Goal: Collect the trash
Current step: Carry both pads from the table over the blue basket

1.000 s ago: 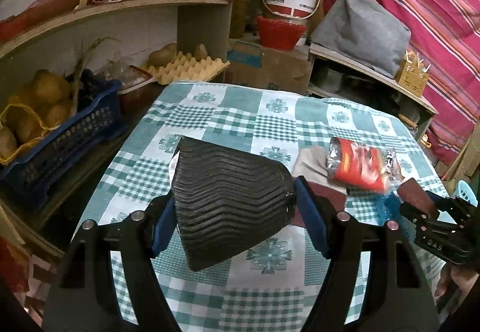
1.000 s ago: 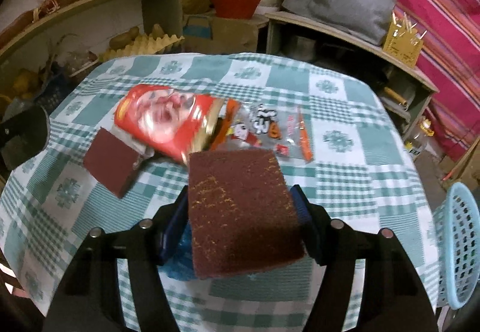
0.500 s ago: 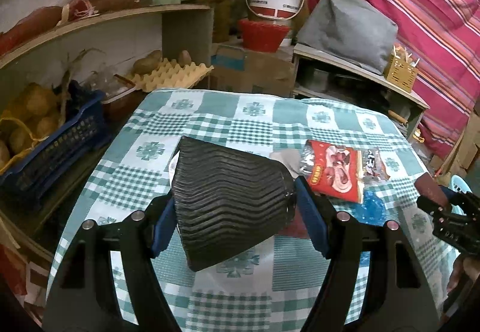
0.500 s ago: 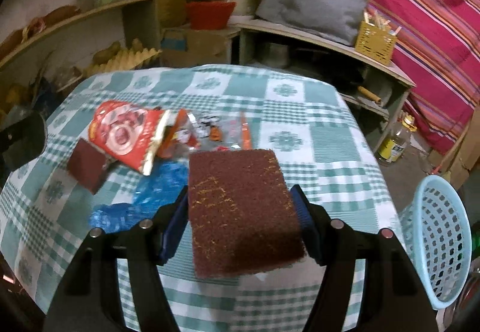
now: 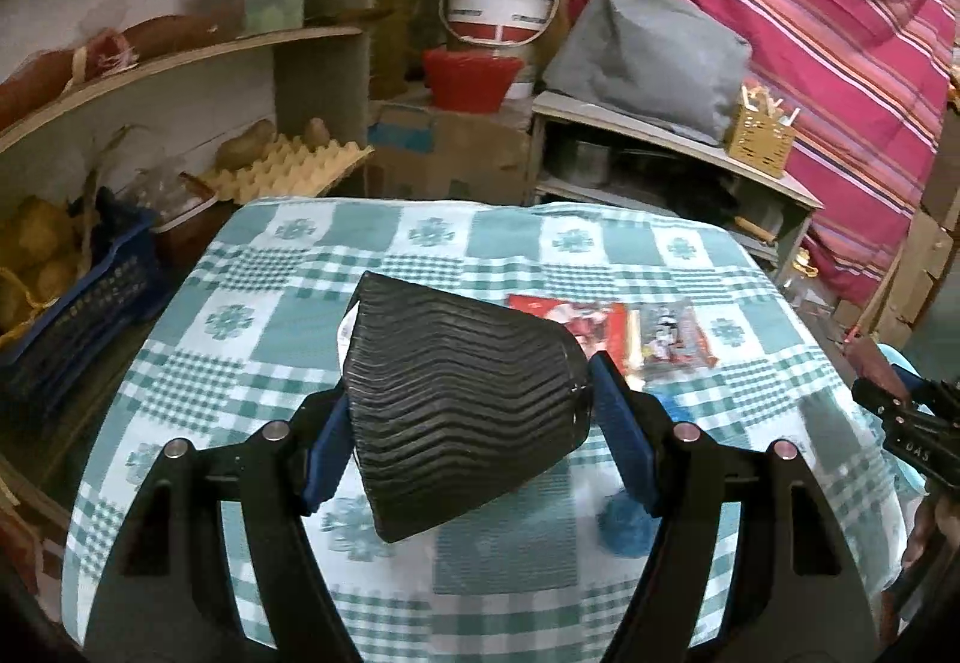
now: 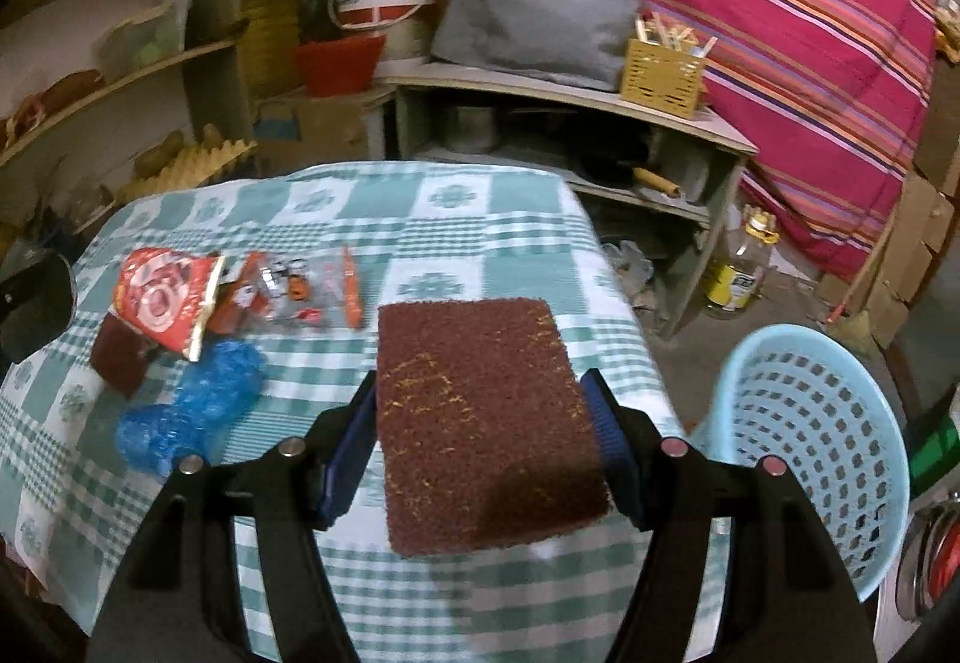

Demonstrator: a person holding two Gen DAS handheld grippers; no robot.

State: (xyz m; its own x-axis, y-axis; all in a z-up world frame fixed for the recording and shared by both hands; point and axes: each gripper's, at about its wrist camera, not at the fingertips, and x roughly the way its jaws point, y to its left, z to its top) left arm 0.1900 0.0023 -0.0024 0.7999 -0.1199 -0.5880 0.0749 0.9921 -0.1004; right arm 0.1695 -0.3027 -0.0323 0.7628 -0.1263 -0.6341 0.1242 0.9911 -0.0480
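My left gripper is shut on a black ribbed plastic cup, held on its side above the checked tablecloth. A dark red scouring pad sits clamped flat in my right gripper, over the table's right edge. Left on the cloth are a red snack wrapper, a clear printed wrapper, a crumpled blue plastic piece and a second dark red pad. A light blue perforated basket stands on the floor to the right of the table.
Shelves with potatoes, an egg tray and a blue crate line the left. Behind the table are a white bucket, a red bowl, a grey bundle and a low shelf. A bottle stands on the floor.
Both grippers pulled back and swung right with their loads, so more of the table shows. The blue basket came into the right wrist view and the wrappers slid left.
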